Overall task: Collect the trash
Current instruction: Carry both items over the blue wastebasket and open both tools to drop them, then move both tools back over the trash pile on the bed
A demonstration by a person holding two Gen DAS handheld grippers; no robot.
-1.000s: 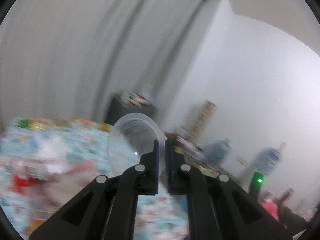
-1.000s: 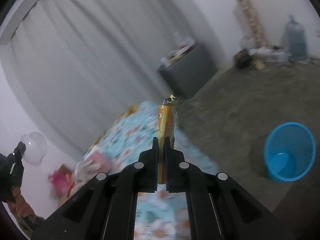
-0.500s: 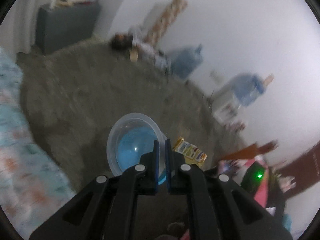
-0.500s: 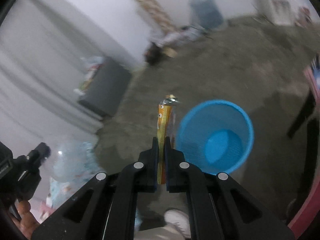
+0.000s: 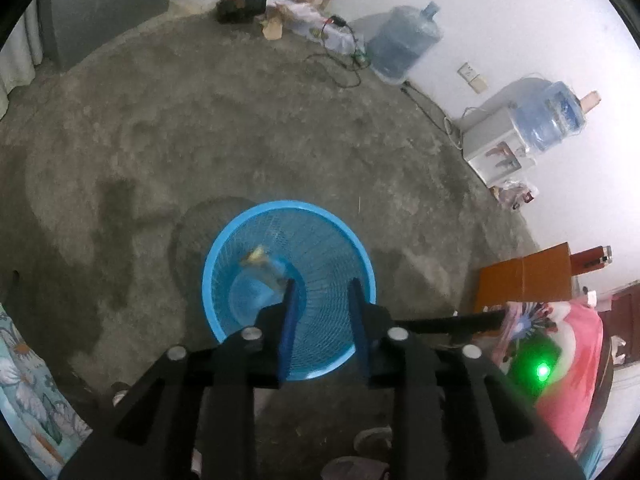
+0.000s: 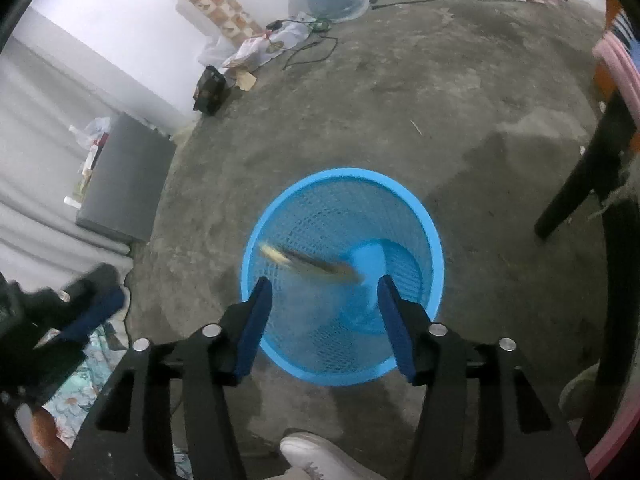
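Blue mesh fills both views: the wastebasket (image 5: 240, 248) (image 6: 434, 240) stands on the grey concrete floor (image 5: 200, 120), right under both tools. The left gripper (image 5: 322, 296) has just been opening, jaws a modest gap apart with nothing between them. The right gripper (image 6: 324, 296) has just been opening too, jaws spread wider and bare. The snack wrapper (image 6: 308, 262) is a blurred streak inside the basket's mouth, touching neither pad. In the left view something pale and blurred (image 5: 266, 270) shows inside the basket; what it is I cannot tell.
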